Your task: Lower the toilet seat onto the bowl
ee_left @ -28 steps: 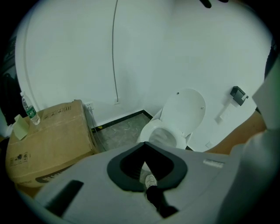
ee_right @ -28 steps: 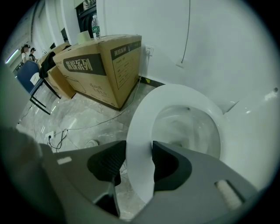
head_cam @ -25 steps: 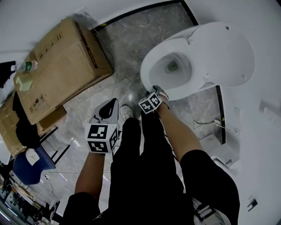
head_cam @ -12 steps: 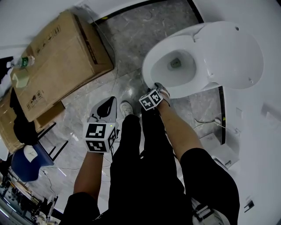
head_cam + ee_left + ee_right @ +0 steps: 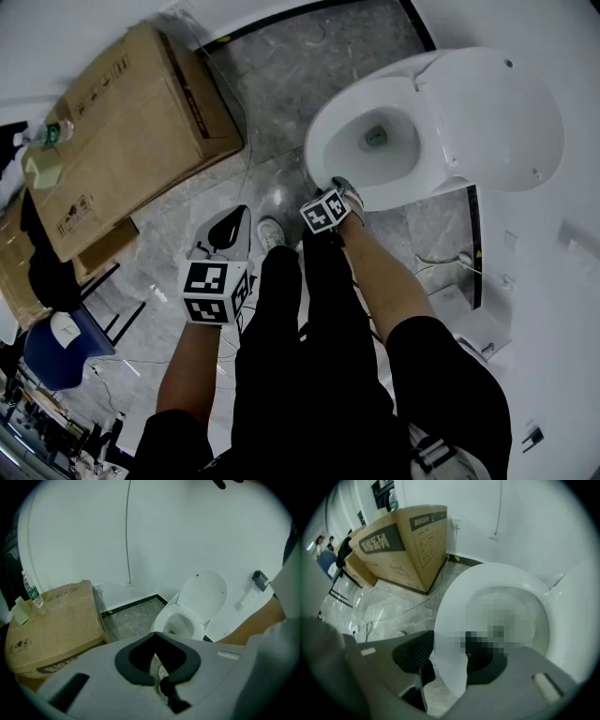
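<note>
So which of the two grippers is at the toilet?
The right gripper: its opening jaws straddle the front rim of the toilet seat. The left gripper hangs apart from it, above the floor.

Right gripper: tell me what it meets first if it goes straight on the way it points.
The front rim of the toilet seat: it lies between the opening jaws of the right gripper, so any advance would likely push it deeper in at once; depth is unclear.
</note>
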